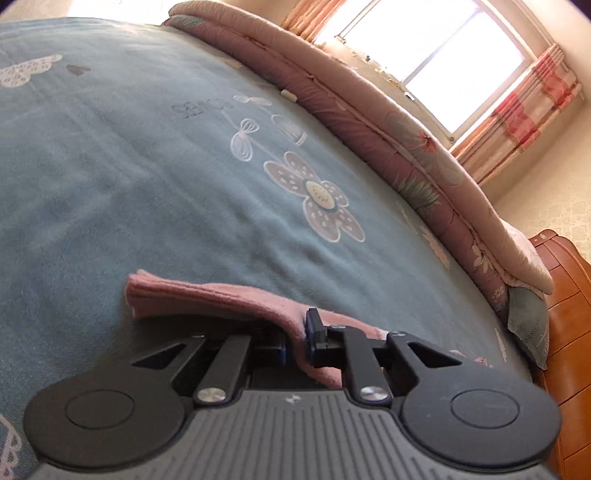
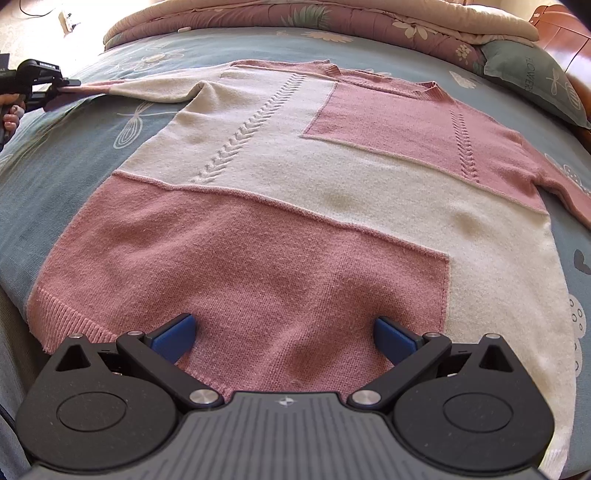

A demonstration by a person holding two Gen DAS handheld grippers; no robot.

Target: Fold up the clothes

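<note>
The sweater point(image 2: 295, 184), pink and cream in blocks, lies flat and face up on the bed point(image 2: 92, 155), hem toward the right wrist camera and neckline away at 12 o'clock. It is spread out this way so that body and sleeves can be folded inward in clean panels. One sleeve point(image 2: 147, 88) runs out toward 10 o'clock in the right wrist view, stretched nearly straight. Its pink cuff point(image 1: 229, 299) is pinched in the left gripper point(image 1: 295, 343), whose jaws are closed narrow on the knit. Held taut by the end like that, the sleeve can, I judge, be swung across the chest without bunching. The other sleeve point(image 2: 561, 184) trails off at 3 o'clock, lying loose on the bed.

The right gripper point(image 2: 284, 332) sits low over the pink hem panel at 6 o'clock, jaws wide apart with nothing between them. Whether the pads touch the knit I cannot tell. It looks placed to pin or take the hem while the sleeve is moved. Folding seems at its beginning.

Beyond the neckline a rolled floral quilt point(image 2: 332, 22) lines the far edge of the bed, with a blue-grey pillow point(image 2: 532, 77) at 1 o'clock. The left wrist view shows a bright window point(image 1: 436, 55) with curtains.
</note>
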